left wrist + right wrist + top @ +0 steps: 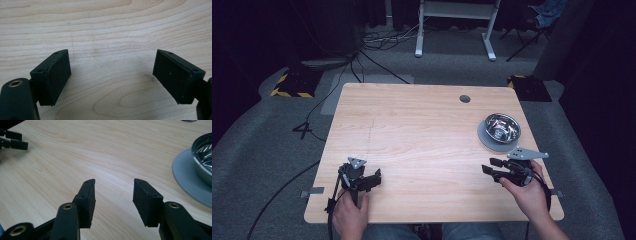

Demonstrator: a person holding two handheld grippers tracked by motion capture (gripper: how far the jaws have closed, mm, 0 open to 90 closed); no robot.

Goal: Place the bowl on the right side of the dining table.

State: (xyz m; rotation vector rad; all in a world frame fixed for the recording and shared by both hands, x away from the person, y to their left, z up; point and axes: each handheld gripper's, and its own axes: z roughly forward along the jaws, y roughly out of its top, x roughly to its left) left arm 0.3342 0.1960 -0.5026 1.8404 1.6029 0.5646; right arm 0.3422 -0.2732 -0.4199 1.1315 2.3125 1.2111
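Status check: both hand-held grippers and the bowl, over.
Left hand-held gripper open, empty, low over bare table. Right hand-held gripper open, empty, just short of the bowl. Bowl sits on grey plate. Nothing in the way.

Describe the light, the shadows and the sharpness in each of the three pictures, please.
High view: table lit, room around it dark, picture a little soft. Left gripper view: soft shadows beside the black pads, wood grain sharp. Right gripper view: bowl shines with glare, far table edge blurred.
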